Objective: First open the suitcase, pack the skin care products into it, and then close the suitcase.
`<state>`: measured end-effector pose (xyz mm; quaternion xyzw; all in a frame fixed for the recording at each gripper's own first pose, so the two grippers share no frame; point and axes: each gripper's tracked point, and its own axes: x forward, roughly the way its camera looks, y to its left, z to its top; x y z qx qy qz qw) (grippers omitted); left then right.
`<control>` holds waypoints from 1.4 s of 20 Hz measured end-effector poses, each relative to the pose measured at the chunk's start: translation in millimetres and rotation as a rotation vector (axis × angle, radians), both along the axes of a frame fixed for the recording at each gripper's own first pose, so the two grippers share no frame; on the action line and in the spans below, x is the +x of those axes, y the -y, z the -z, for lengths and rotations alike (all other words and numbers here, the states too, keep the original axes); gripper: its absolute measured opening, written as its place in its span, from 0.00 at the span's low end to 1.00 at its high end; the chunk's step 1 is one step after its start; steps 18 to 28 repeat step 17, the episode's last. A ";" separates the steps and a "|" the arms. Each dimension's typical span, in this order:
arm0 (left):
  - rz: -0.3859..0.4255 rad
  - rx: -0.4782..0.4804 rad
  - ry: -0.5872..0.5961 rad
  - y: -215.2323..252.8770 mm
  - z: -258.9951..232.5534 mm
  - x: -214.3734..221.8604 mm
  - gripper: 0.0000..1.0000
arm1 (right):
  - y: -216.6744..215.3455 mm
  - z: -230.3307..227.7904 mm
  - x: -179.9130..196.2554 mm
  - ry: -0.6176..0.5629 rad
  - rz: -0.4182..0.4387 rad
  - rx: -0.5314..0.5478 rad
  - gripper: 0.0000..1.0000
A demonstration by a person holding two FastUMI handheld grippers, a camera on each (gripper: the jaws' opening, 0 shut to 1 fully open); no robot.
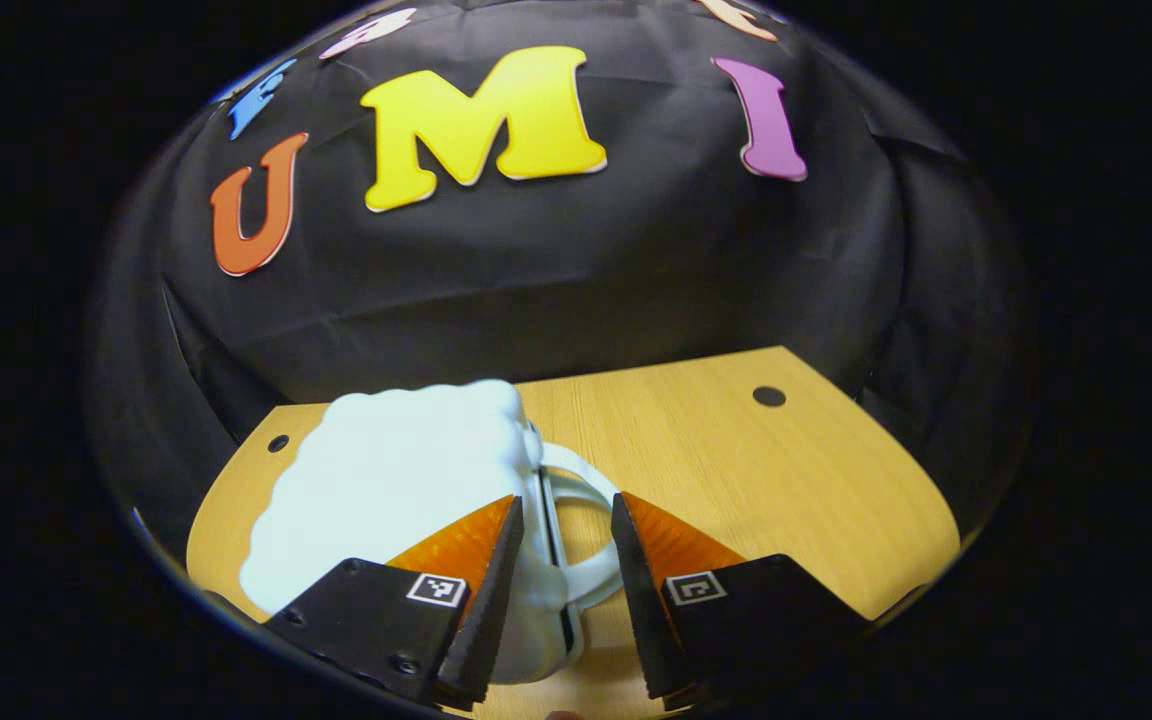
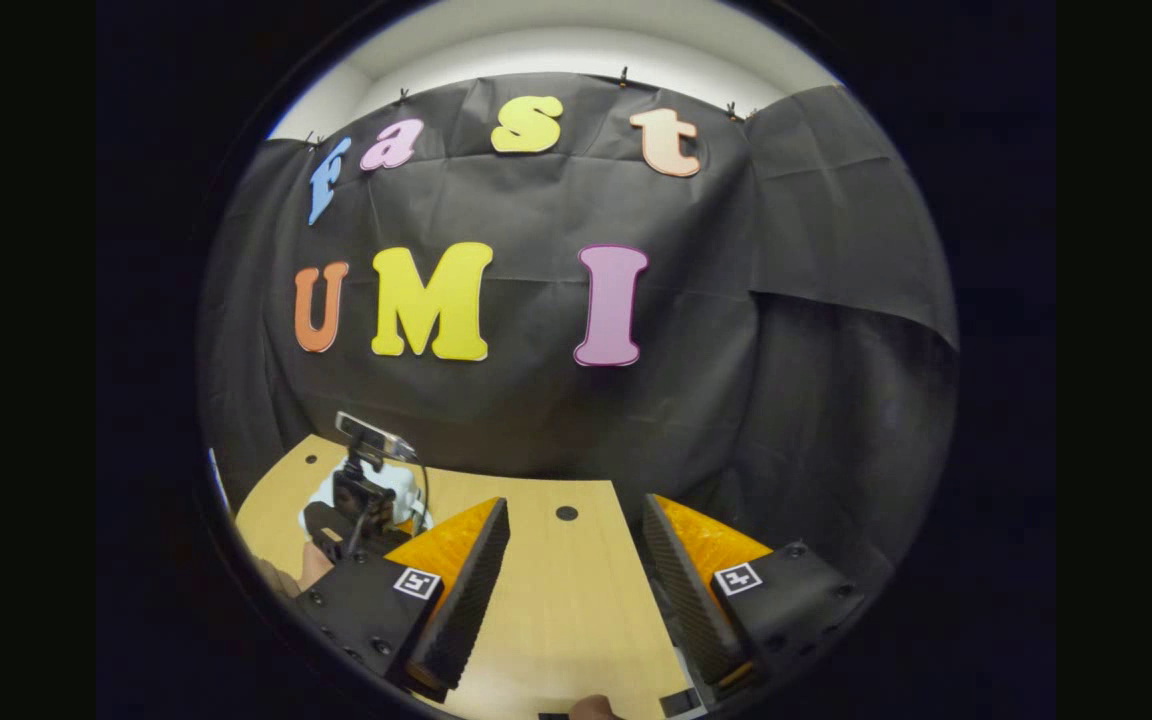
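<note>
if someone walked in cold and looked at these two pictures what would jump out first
In the left gripper view, the pale white, cloud-shaped hard-shell suitcase lies shut on the light wooden table, dead ahead of the left gripper, whose open jaws frame its white looped handle. In the right gripper view, the right gripper hovers open over bare tabletop, with the left gripper and suitcase at far left.
</note>
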<state>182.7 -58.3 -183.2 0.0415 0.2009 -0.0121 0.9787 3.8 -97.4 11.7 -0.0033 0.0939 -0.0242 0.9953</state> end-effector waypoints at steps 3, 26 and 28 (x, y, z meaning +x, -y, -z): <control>-0.060 -0.026 0.111 -34.5 -73.1 -28.3 0.74 | -25.4 -9.6 10.6 0.020 -0.018 0.014 0.81; -0.129 0.043 0.401 -144.7 -229.6 -165.1 0.93 | -207.7 -11.9 35.8 0.072 -0.215 0.023 0.80; -0.129 0.043 0.401 -144.7 -229.6 -165.1 0.93 | -207.7 -11.9 35.8 0.072 -0.215 0.023 0.80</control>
